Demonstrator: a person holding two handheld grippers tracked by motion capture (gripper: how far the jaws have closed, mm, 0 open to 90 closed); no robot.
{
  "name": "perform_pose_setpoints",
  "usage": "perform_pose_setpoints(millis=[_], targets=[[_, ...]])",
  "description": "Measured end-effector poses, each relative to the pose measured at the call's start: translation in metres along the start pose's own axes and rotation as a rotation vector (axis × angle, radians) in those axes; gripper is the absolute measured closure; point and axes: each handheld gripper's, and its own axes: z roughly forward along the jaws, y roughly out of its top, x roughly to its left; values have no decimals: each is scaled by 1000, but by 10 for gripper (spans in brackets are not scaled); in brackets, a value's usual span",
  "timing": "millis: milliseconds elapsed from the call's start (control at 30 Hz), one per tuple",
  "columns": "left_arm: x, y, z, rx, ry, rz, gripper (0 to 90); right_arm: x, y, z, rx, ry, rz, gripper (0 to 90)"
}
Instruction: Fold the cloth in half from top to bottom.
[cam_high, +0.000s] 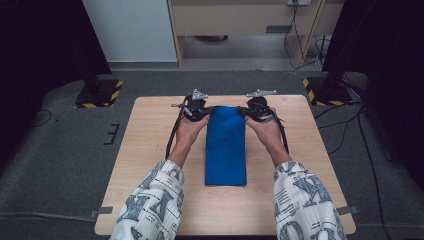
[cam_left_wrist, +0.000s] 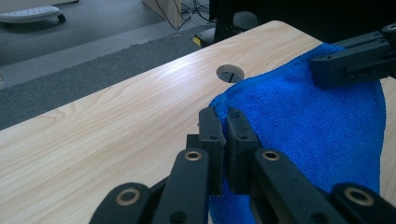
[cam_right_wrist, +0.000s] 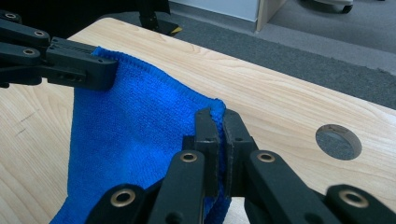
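Observation:
A blue towel (cam_high: 226, 146) lies folded into a long strip down the middle of the wooden table (cam_high: 150, 150). Its far end is lifted a little off the wood. My left gripper (cam_high: 204, 113) is shut on the far left corner of the blue towel (cam_left_wrist: 299, 126), the cloth pinched between the left gripper's (cam_left_wrist: 225, 116) black jaws. My right gripper (cam_high: 248, 112) is shut on the far right corner of the blue towel (cam_right_wrist: 135, 135), with the hem caught at the right gripper's (cam_right_wrist: 219, 116) tips. Each gripper view also shows the other gripper on the opposite corner.
A round cable hole (cam_right_wrist: 338, 141) sits in the tabletop near the far edge. Beyond the table are grey carpet, yellow-and-black stand bases (cam_high: 100, 93) at both sides and a wooden cabinet (cam_high: 240, 25). Bare wood flanks the towel left and right.

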Motion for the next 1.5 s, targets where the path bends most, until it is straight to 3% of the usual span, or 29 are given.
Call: perform_pose_setpoints(millis=[333, 733, 1000, 1133, 1267, 1500], targets=[[-3, 13, -1, -5, 1, 20, 871, -5, 3, -3, -18, -10, 15, 874], [-4, 13, -5, -2, -1, 33, 870, -2, 2, -6, -28, -6, 1, 874], [-7, 13, -1, -6, -11, 33, 870, -3, -3, -13, -41, -4, 20, 874], [-7, 14, 1, -30, -32, 30, 869, -4, -3, -15, -31, -18, 4, 874], [-7, 11, 4, -7, -32, 42, 869, -5, -4, -16, -23, -23, 5, 873], [-10, 9, -7, -18, -20, 57, 869, -1, -9, -14, -40, -5, 12, 872]])
